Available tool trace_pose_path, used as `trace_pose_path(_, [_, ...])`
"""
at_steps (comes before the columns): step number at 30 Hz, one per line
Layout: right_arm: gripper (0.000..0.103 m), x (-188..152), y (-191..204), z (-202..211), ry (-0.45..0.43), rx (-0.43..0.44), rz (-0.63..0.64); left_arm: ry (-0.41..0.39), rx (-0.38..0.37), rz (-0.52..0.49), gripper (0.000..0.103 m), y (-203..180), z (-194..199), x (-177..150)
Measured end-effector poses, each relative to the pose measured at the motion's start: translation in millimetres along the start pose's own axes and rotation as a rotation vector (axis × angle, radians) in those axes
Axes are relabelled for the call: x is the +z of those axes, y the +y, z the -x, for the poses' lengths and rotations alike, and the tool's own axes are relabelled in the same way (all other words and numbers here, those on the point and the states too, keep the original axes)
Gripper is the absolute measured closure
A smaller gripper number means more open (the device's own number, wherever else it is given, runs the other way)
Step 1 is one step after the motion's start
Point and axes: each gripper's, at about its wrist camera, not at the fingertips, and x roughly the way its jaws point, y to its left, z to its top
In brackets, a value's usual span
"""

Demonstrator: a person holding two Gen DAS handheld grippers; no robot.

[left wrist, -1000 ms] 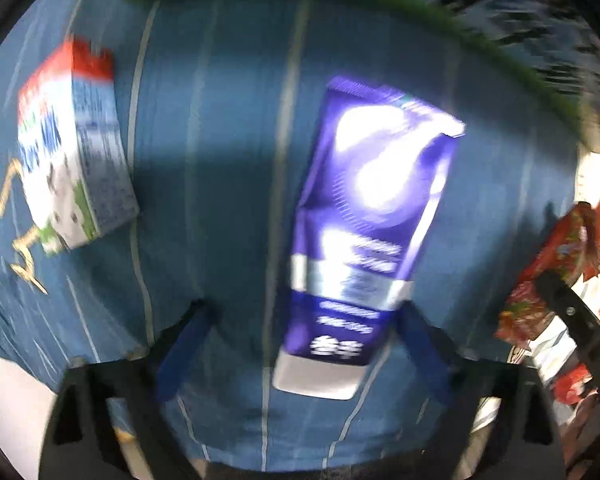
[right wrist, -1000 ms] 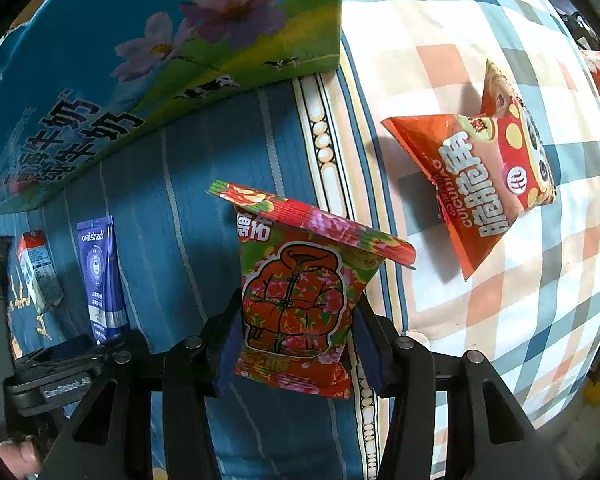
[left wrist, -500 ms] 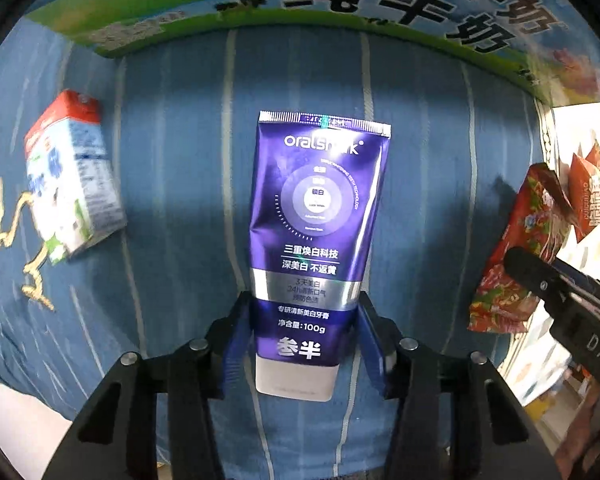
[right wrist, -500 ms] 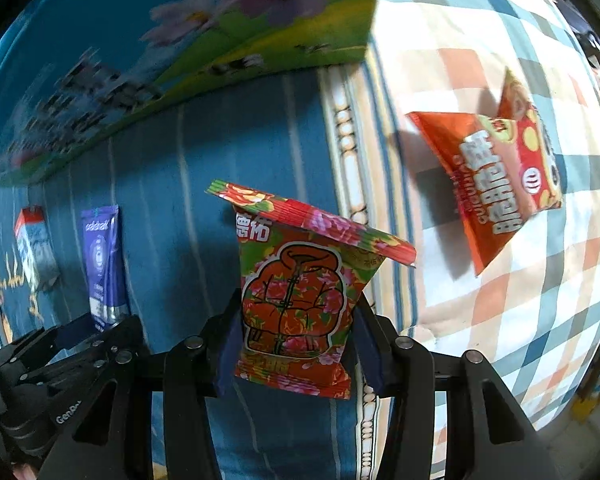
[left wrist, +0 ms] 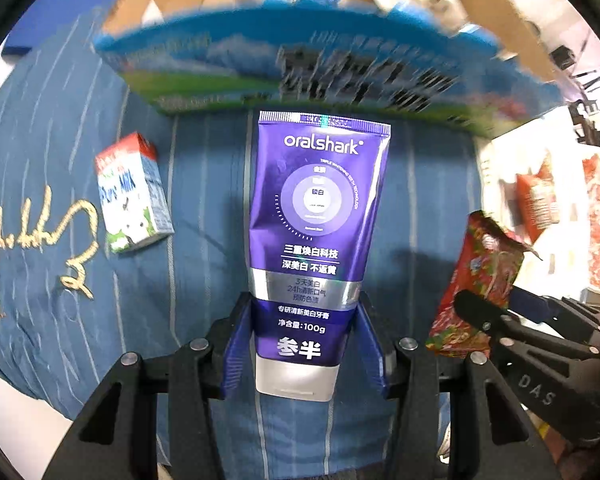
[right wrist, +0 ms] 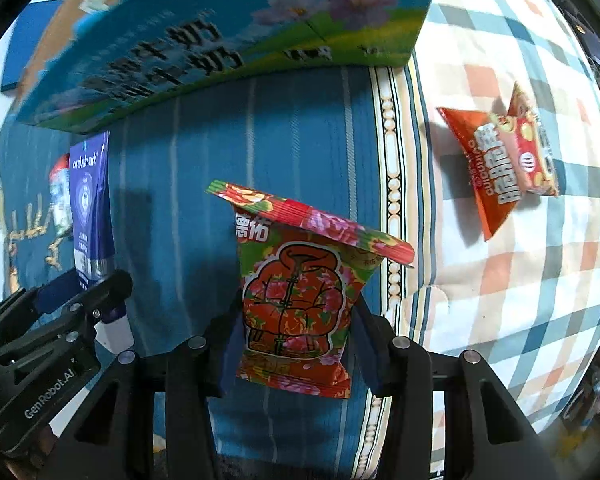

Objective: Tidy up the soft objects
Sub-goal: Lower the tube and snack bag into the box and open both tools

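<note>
My left gripper is shut on the lower end of a purple oralshark toothpaste tube and holds it above the blue striped cloth. My right gripper is shut on a red and green flowered snack packet, also held above the cloth. The packet shows at the right of the left wrist view. The tube shows at the left of the right wrist view. A large open blue milk carton box stands just beyond both, also in the right wrist view.
A small milk carton lies on the blue cloth left of the tube. An orange snack bag lies on the checked cloth to the right. Gold embroidery marks the cloth at far left.
My left gripper closed on the toothpaste tube and lifted it; the box now shows its open top. My right gripper also rose a little, still holding the flowered packet.
</note>
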Motion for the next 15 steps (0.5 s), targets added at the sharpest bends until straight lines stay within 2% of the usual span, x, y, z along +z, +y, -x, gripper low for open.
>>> trace_pose_path(6, [0.053, -3.6, 5.9, 49.6, -0.073, 0.039, 0.052, -0.112, -0.031, -0.022, 0.057, -1.1, 67.1, 4.5])
trace_pose_path(9, [0.054, 0.6, 4.4, 77.8, -0.115, 0.067, 0.065, -0.170, -0.045, -0.031, 0.057, -5.3, 73.7, 3.5])
trace_pose_path(10, [0.054, 0.1, -5.4, 91.6, -0.131, 0.076, 0.068, -0.194, -0.052, -0.032, 0.057, -3.5, 86.9, 11.4])
trace_pose_path(15, [0.054, 27.1, -4.6, 144.0, -0.234, 0.097, 0.097, -0.266, -0.077, -0.029, 0.057, 5.8, 101.4, 40.1])
